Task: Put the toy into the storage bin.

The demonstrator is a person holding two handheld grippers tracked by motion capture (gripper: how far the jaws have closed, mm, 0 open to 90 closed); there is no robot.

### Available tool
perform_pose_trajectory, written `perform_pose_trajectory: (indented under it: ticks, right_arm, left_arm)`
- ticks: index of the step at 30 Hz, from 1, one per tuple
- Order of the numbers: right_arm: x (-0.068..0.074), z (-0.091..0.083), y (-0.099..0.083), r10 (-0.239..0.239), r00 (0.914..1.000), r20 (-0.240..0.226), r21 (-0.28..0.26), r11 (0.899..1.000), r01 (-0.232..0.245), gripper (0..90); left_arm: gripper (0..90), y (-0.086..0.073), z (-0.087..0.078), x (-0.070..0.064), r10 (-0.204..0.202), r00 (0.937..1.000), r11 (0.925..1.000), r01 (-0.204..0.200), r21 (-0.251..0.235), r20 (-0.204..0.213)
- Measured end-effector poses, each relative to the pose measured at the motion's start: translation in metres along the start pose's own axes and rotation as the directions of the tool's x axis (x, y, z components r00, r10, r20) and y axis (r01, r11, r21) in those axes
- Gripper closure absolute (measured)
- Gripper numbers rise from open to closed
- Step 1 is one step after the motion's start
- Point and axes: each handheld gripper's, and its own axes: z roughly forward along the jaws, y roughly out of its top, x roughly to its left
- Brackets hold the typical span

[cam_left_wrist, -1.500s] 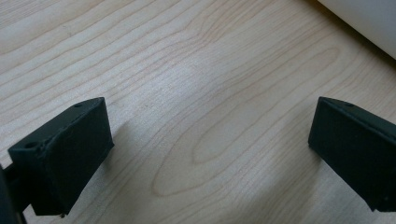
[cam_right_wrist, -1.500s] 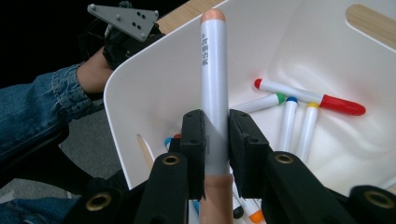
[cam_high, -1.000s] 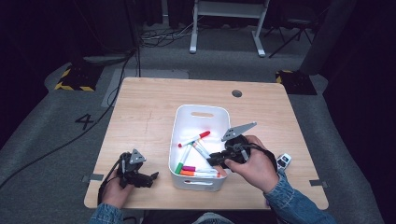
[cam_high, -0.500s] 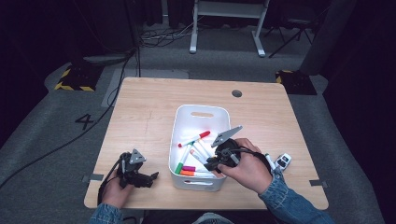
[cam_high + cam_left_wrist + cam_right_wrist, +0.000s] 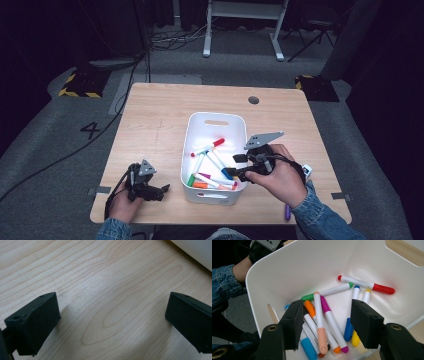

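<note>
High view: wooden table (image 5: pixel 160 125), grey floor (image 5: pixel 60 165)

The left gripper (image 5: pixel 110 322) rests low over the tabletop (image 5: pixel 105 290), its two black jaws set wide apart with bare wood grain between them. A white bin (image 5: pixel 195 250) wall occupies the upper right corner of the view.

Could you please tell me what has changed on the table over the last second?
The right gripper has moved left and now reaches over the white bin of markers, open, holding nothing. The left gripper has stayed open on the table, beside the bin.
</note>
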Motion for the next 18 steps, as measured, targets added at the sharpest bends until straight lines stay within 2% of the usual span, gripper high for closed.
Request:
perform_pose_trajectory:
  ticks: [18]
  right_arm:
    - [-0.025, -0.034, -0.016, 0.067, 0.9965, 0.05, -0.047, 0.997, -0.065, 43.8]
  left_arm:
    - [0.0, 0.0, 0.0, 0.0, 0.0, 1.0, 1.0, 0.0, 0.001, 0.003]
